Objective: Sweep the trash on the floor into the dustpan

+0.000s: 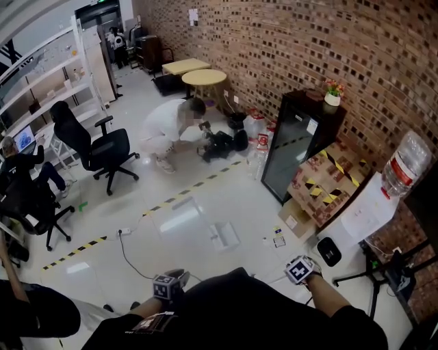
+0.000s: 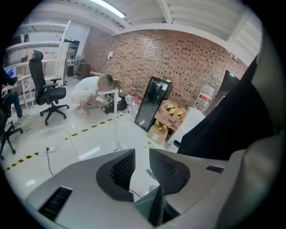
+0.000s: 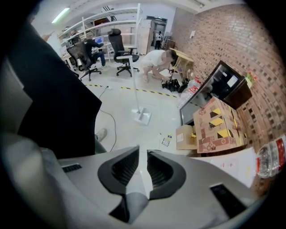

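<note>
The white floor (image 1: 226, 198) in the middle is lying wide open. A dustpan (image 1: 224, 236) is standing there alone, with small trash bits (image 1: 277, 239) near it. Cardboard boxes (image 1: 321, 181) and a black glass-door cabinet (image 1: 294, 147) are blocking the right side. A cable (image 1: 124, 249) is trailing across the left, and an office chair (image 1: 102, 150) is standing farther back.

Light: bright and even, from the ceiling strip light (image 2: 107, 8).
Glare: pale reflections on the glossy floor (image 1: 181, 219).
Shadows: soft, faint.
Distortion: both gripper views are fisheye with black corners; the brick wall (image 2: 178, 58) bows.
Focus: head view slightly soft.
</note>
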The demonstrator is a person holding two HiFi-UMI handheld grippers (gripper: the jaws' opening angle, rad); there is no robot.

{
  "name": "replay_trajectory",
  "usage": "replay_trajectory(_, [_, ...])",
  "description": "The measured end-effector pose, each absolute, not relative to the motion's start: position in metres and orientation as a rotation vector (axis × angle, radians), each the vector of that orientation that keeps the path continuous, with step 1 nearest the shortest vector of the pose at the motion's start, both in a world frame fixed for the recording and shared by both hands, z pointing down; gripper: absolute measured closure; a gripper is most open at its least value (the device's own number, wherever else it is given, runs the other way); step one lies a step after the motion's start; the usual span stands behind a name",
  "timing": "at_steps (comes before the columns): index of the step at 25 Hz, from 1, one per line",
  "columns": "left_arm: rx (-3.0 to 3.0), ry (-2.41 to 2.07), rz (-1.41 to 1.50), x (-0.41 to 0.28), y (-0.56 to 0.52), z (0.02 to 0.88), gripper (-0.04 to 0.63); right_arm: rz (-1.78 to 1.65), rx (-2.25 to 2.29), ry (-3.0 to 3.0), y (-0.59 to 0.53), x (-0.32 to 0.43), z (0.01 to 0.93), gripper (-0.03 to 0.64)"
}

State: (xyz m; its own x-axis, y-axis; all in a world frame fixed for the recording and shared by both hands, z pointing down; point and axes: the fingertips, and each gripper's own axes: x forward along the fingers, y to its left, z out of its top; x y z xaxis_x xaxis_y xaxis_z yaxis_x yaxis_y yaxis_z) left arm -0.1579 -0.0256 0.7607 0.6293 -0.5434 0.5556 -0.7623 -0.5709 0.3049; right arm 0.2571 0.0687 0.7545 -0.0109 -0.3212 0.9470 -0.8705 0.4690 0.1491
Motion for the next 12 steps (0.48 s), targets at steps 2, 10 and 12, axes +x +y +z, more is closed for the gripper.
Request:
replay_trajectory(2, [2.325,-1.025,0.554,-0.159,-0.025,0.760,0.491,0.751,1.018,-1.535,0.093,0.251,0.760,0.552])
replay_trajectory(10, [2.320,-1.035,0.553,-0.160,-0.024,0.762,0.492,0.659,1.051,-1.551,0.077,0.261,0.758,0.554])
replay_trajectory(12, [2.320,-1.037,0.554,-0.161,-0.024,0.762,0.492,0.784,1.007,-1.511,0.098,0.256,0.762,0.554])
